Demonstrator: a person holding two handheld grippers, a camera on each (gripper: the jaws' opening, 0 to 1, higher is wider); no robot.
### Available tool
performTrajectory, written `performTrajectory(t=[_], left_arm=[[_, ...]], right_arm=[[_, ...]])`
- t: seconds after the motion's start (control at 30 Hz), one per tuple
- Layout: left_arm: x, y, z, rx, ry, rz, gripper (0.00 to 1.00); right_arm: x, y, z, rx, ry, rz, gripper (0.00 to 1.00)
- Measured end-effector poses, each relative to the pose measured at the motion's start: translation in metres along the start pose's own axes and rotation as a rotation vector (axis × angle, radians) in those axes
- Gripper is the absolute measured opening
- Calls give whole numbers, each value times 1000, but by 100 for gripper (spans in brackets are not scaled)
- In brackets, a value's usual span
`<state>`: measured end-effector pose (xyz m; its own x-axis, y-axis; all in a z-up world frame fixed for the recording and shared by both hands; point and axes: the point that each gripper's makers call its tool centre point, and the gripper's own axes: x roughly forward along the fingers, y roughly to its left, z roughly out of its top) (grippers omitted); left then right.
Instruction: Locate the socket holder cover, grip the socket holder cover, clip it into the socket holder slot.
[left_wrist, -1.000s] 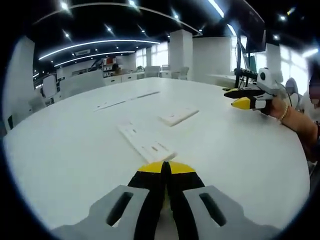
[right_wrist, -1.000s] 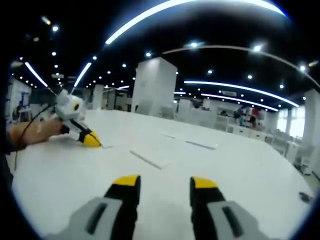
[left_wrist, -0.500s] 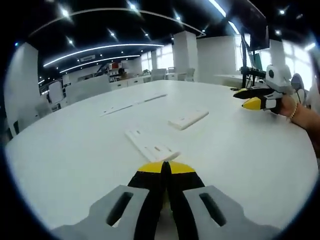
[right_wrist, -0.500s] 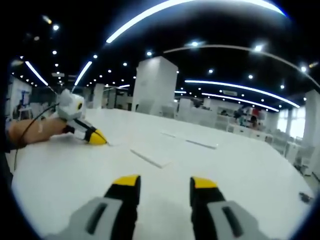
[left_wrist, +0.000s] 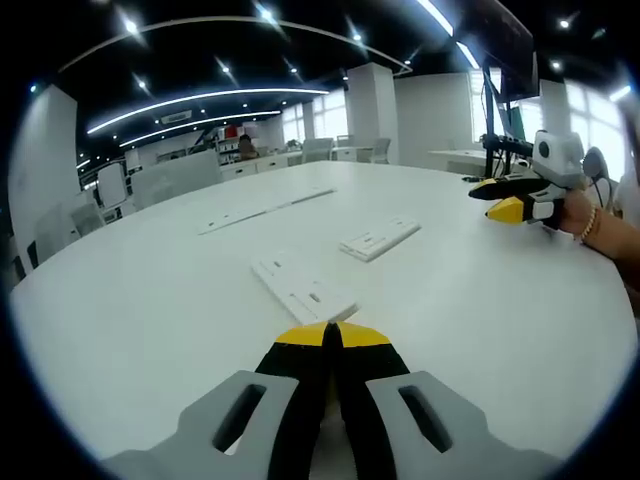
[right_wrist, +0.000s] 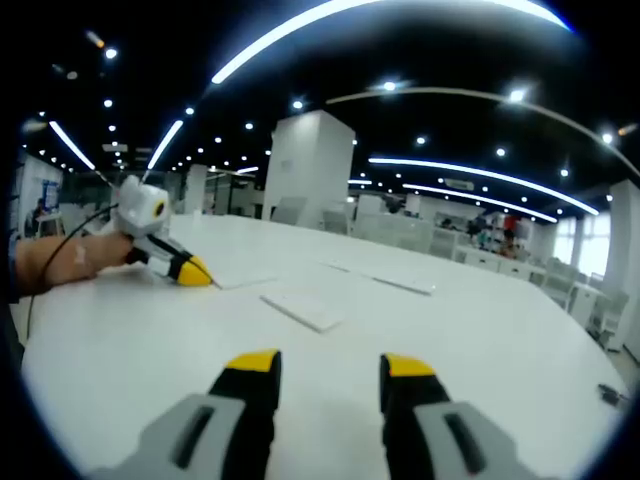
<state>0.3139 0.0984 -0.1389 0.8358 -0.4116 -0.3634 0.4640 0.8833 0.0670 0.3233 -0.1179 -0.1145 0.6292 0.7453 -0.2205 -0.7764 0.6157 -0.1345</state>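
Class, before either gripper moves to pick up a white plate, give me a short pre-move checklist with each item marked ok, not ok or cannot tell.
1. Right gripper jaws apart, ready to grip: ok.
2. Left gripper jaws open for a grip: not ok, shut and empty.
3. Near white plate lies flat on the table, uncovered: ok.
4. Second white plate lies apart from the first: ok.
5. Which plate is the cover: cannot tell.
6. Both grippers clear of the plates: ok.

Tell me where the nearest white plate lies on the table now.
In the left gripper view, the nearest white plate lies flat on the table, just beyond the left gripper, with a second plate farther right.
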Motion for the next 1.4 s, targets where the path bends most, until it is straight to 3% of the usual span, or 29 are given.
performTrajectory(t=[0.23, 0.27, 0.47, 0.53, 0.6, 0.7, 0.73, 0.83, 0.9, 0.97, 1.07, 1.2, 1.23, 1.3, 1.4], left_arm=[[-3, -1, 0, -8, -3, 0, 3], [-5, -6, -1, -16, -31, -29, 3], [-13, -12, -1, -25, -13, -29, 4], [-21, -15, 19, -33, -103, -60, 4], [-40, -20, 48, -74, -224, -102, 8], [-58, -19, 70, -80, -318, -111, 18], [-79, -17, 93, -78, -427, -105, 23], [-110, -15, 112, -95, -555, -106, 30], [-137, -7, 110, -70, -594, -68, 31], [-149, -5, 102, -48, -606, -19, 32], [-155, -9, 94, -15, -601, -2, 37], [-157, -14, 88, -3, -611, -5, 54], [-157, -15, 88, -6, -615, -6, 60], [-156, -17, 92, -36, -646, -26, 74], [-148, -11, 87, -110, -638, -22, 93]], right_arm=[[3, -6, 1, -3, 2, -3, 41], [3, -5, 1, -6, 1, -4, 41], [0, -4, 4, -11, -9, -4, 41], [-1, -3, 7, -11, -22, -3, 41], [-3, -2, 12, -9, -43, -3, 41], [-5, 0, 19, -17, -75, -3, 41], [-7, 4, 26, -30, -103, 1, 41], [-17, 10, 49, -67, -183, 4, 42], [-38, 19, 78, -15, -307, 46, 44], [-56, 24, 90, 11, -376, 72, 44], [-66, 23, 90, 6, -389, 60, 46], [-74, 19, 72, -23, -398, 21, 54], [-73, 17, 66, -23, -407, 12, 57], [-66, 14, 60, -45, -349, -15, 75], [-56, 20, 62, -77, -394, -22, 95]])
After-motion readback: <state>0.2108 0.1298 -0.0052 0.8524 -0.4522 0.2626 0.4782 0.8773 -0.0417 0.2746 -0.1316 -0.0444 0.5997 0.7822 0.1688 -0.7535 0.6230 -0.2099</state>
